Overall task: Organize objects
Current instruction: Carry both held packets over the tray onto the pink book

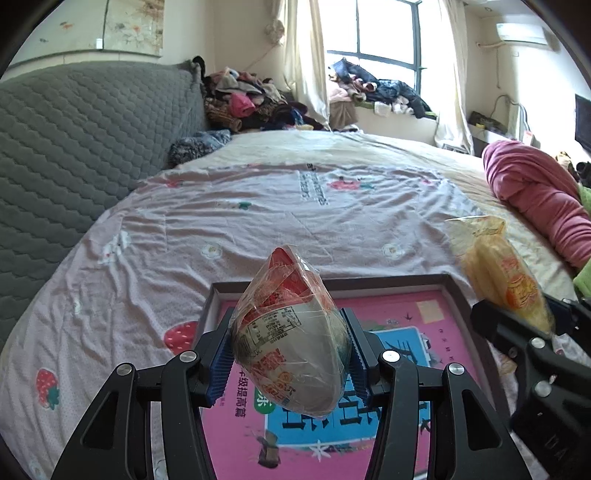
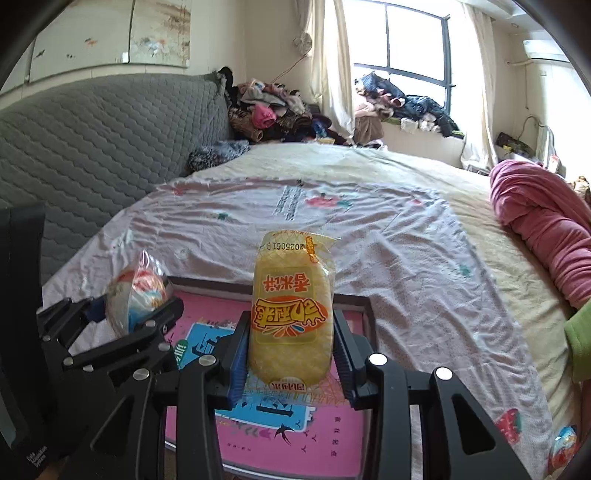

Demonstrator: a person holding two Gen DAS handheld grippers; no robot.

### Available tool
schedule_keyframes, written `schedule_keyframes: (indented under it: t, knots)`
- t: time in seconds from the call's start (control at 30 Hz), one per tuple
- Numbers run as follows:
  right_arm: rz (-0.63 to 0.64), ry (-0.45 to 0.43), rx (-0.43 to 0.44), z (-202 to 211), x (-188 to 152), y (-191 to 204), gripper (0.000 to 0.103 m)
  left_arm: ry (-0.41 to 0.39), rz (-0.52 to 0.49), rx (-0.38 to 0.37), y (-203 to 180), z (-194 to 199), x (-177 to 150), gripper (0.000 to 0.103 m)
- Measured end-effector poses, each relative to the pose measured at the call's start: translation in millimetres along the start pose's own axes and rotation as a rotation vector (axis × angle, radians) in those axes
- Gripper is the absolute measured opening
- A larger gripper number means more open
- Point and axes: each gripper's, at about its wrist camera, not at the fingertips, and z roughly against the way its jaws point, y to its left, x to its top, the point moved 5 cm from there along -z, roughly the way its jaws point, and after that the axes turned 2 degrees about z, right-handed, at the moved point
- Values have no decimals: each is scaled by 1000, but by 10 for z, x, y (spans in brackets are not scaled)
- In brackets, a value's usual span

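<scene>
Gripping a wrapped snack cup (image 1: 291, 343) between its blue pads, the left gripper (image 1: 290, 354) holds it above a shallow tray (image 1: 460, 291) that lies on the bed (image 1: 258, 221). The cup is tilted, with its red and orange top pointing to the far side, and clear film covers it. The jaws are closed on both sides of the cup.

The right gripper (image 2: 290, 350) holds a yellow rice cracker pack (image 2: 290, 314) in the same way, its jaws closed on the two long edges of the pack. The pack stands nearly upright between the fingers, above the right part of the tray, and its orange print is upside down in the right wrist view. In the left wrist view the same pack (image 1: 498, 273) appears at the right, just beside the tray's far right corner.

The tray has a dark rim and a pink bottom with blue printed figures and Chinese letters. The bed sheet is pale with strawberries and small flowers. A grey quilted headboard (image 1: 74, 147) stands at the left. A pink rolled blanket (image 1: 535, 195) lies at the right edge of the bed. Far behind, a pile of clothes (image 1: 251, 103) sits near the window (image 1: 384, 33).
</scene>
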Motion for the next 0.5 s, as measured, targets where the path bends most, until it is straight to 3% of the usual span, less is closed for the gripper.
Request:
schedule_keyframes:
  t: [0.3, 0.5]
  knots:
    - [-21, 39, 24, -364, -116, -37, 41, -9, -36, 1, -38, -205, 22, 55]
    - [-4, 77, 21, -604, -182, -34, 41, 48, -35, 17, 13, -426, -11, 55]
